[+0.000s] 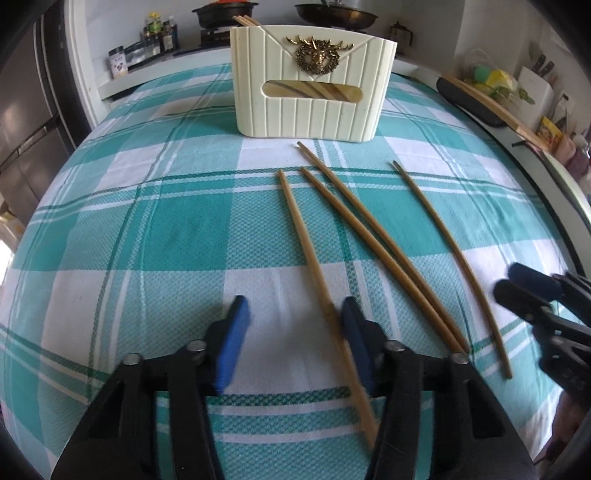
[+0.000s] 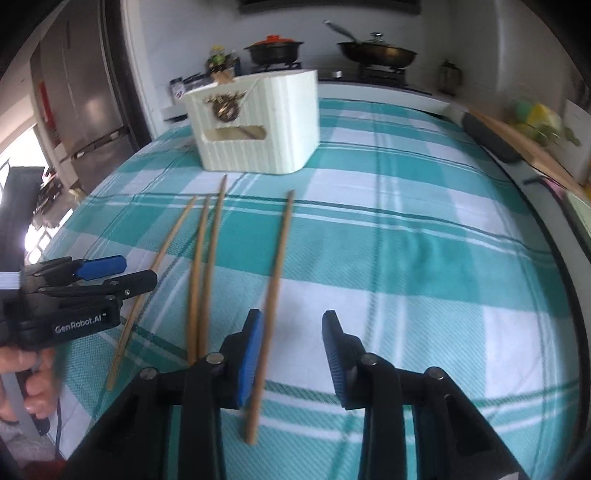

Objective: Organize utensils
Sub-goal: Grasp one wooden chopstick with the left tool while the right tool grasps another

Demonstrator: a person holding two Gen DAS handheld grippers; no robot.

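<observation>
Right up against my left lens, the left hand-held gripper (image 1: 291, 332) has its blue pads spread wide apart, hanging low over the checked teal-and-white cloth (image 1: 147, 229) on the tabletop. One chopstick (image 1: 314, 273) runs just inside the right-side pad and passes under that finger; I honestly can't tell if the pad is touching it, but nothing's clamped.

Same deal on the other side: the right hand-held gripper (image 2: 291, 336) is parted too, with the rightmost chopstick (image 2: 275, 280) lying right along the inner face of its left-side pad, not pinched.

So four loose chopsticks on the cloth in total. Between those two there's a pair (image 1: 373, 243) lying close together, nearly touching at the near ends and fanning out toward the far ends. All four point roughly toward the cream ribbed holder (image 1: 314, 81), which stands upright at the far side of the cloth with a brass deer-head badge (image 1: 317, 55) on its front and a slot window below it. A few chopstick tips (image 1: 245, 20) poke out of the top left corner of the holder, so some are already in there.

Behind the tabletop there's a counter with a black pot with a red lid (image 2: 275, 48) and a wok (image 2: 376, 53).
</observation>
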